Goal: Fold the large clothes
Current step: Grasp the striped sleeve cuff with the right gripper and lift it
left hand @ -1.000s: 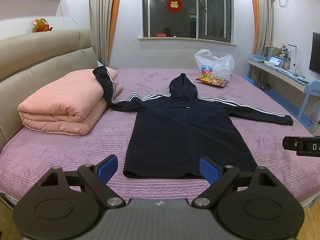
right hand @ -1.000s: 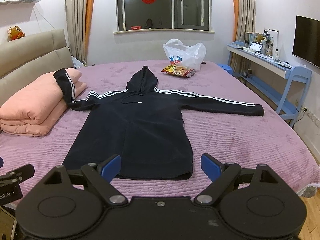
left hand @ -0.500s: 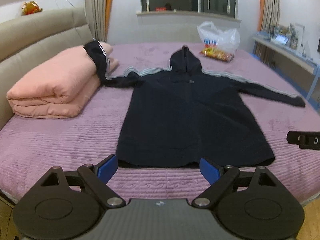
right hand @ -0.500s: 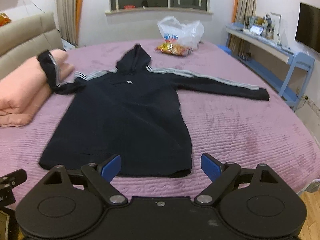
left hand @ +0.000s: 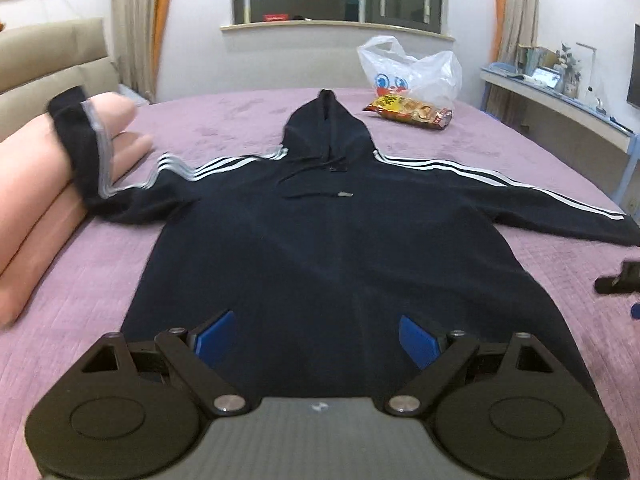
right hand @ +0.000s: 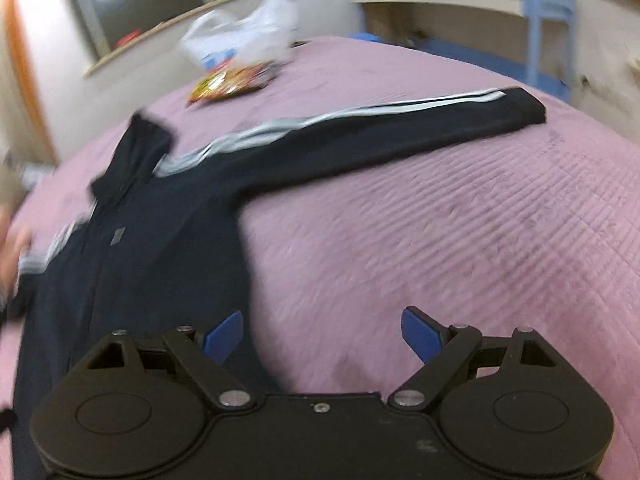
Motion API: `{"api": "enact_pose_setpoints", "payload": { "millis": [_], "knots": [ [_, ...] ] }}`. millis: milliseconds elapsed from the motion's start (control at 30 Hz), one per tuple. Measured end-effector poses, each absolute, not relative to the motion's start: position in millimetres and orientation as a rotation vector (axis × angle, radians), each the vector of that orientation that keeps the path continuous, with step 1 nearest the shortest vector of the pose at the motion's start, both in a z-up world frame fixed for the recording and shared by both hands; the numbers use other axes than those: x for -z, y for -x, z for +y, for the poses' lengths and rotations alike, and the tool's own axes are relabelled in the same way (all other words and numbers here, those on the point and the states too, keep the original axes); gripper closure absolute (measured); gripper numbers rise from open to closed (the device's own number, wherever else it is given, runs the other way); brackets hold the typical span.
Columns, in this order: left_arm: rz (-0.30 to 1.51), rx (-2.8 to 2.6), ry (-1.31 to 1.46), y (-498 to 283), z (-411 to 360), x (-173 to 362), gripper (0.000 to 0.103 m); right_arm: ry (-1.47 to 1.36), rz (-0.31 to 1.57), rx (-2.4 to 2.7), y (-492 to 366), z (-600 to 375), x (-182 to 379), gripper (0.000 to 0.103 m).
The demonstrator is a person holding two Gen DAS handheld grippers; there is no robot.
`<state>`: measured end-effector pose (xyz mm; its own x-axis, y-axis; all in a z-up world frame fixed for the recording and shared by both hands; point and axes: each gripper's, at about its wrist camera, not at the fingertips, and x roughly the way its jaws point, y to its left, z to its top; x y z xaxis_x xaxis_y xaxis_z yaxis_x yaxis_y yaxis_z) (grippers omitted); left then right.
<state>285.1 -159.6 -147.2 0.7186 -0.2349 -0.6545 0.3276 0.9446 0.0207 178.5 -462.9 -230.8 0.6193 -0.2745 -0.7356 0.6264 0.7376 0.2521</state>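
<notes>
A black hoodie (left hand: 320, 248) with white sleeve stripes lies flat, face up, on the purple bed (left hand: 580, 184). Its left sleeve drapes up onto a pink folded quilt (left hand: 24, 184); its right sleeve (right hand: 400, 128) stretches out flat. My left gripper (left hand: 316, 340) is open and empty, low over the hoodie's lower body. My right gripper (right hand: 320, 330) is open and empty, tilted, over the hoodie's (right hand: 140, 248) right side edge and the bedspread (right hand: 460, 220). The right gripper's tip shows at the right edge of the left wrist view.
A white plastic bag (left hand: 412, 68) and a snack packet (left hand: 408, 110) lie at the far side of the bed. A headboard (left hand: 52, 56) stands left. A desk (left hand: 560, 100) runs along the right wall, with a blue chair (right hand: 548, 20).
Both grippers have moved forward over the bed and lower. The right gripper has swung and tilted toward the right sleeve; its view is blurred with motion. The hoodie has not moved.
</notes>
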Motion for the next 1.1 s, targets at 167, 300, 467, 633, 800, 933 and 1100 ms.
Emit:
{"api": "enact_pose_setpoints", "payload": {
  "millis": [167, 300, 467, 633, 800, 933, 1100],
  "knots": [
    [0.788, 0.342, -0.139, -339, -198, 144, 0.012, -0.517, 0.685, 0.686, -196, -556, 216, 0.001],
    [0.850, 0.332, -0.155, -374, -230, 141, 0.012, -0.561, 0.640, 0.787, -204, -655, 212, 0.002],
    [0.893, 0.311, -0.139, -405, -275, 139, 0.012, -0.670, 0.661, 0.886, -220, -774, 238, 0.002],
    [0.919, 0.297, -0.143, -430, -313, 149, 0.012, -0.790, 0.704, 0.951, -237, -848, 285, 0.004],
    [0.933, 0.294, -0.155, -446, -338, 163, 0.012, -0.769, 0.674, 0.915, -258, -847, 293, 0.079],
    [0.903, 0.309, -0.166, -470, -364, 183, 0.013, -0.713, 0.668, 0.776, -275, -832, 276, 0.083],
    [0.866, 0.365, -0.132, -520, -406, 202, 0.026, -0.523, 0.525, 0.865, -247, -811, 204, 0.085]
  ]
}}
